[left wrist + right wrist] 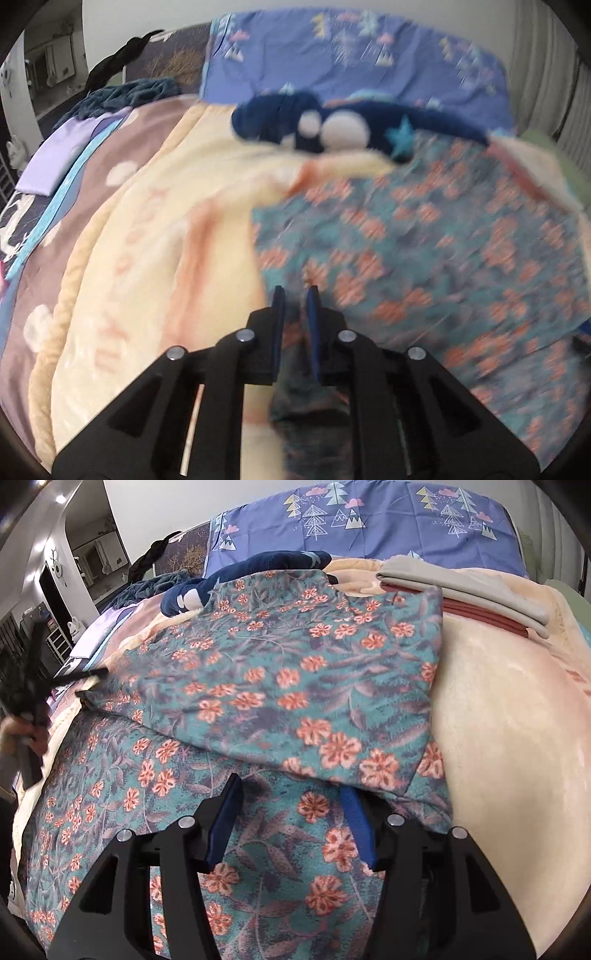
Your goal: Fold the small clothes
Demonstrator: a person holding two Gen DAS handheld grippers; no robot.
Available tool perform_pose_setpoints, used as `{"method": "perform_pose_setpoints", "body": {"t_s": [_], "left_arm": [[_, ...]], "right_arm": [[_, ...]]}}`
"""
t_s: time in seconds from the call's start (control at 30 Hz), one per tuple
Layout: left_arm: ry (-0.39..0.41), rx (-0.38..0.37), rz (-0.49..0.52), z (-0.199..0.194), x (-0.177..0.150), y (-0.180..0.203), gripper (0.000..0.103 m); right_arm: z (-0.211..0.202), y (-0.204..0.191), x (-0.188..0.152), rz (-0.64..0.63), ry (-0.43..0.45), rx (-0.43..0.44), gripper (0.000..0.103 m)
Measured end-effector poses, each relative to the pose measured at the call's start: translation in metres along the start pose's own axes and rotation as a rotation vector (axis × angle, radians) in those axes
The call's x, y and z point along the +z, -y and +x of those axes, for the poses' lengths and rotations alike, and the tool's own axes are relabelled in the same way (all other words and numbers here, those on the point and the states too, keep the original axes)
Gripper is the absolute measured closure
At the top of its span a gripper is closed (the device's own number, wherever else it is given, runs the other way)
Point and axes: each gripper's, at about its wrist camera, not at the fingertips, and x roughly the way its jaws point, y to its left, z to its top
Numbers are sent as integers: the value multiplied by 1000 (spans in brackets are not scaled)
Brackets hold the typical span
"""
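A teal garment with orange flowers [280, 686] lies on the cream blanket, its far part folded over the near part. In the left wrist view the garment [424, 251] is blurred by motion. My left gripper [295, 291] is shut on the garment's left edge, with cloth between its pads; it also shows in the right wrist view [92, 674] at the garment's left edge. My right gripper [291, 794] is open, its fingers resting over the lower layer at the fold's near edge, with the right fingertip under the upper layer.
A cream blanket [509, 738] covers the bed. Folded beige and red clothes [480, 590] lie at the far right. A dark blue plush blanket [332, 122] and a blue tree-print pillow [369, 520] lie at the head. A lilac folded cloth [55, 162] sits far left.
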Motion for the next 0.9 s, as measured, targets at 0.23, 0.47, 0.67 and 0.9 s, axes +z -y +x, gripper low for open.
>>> {"method": "perform_pose_setpoints", "body": {"t_s": [0.23, 0.47, 0.67, 0.9], "left_arm": [[111, -43, 46, -43, -16, 6, 41], [54, 147, 206, -31, -32, 26, 36], [201, -60, 132, -83, -5, 51, 55], [37, -149, 204, -13, -16, 121, 56]], "right_arm": [[0, -1, 0, -1, -2, 1, 47], [-10, 0, 2, 10, 5, 7, 47], [-54, 16, 41, 70, 126, 38, 49], [-19, 85, 96, 282, 88, -81, 49]]}}
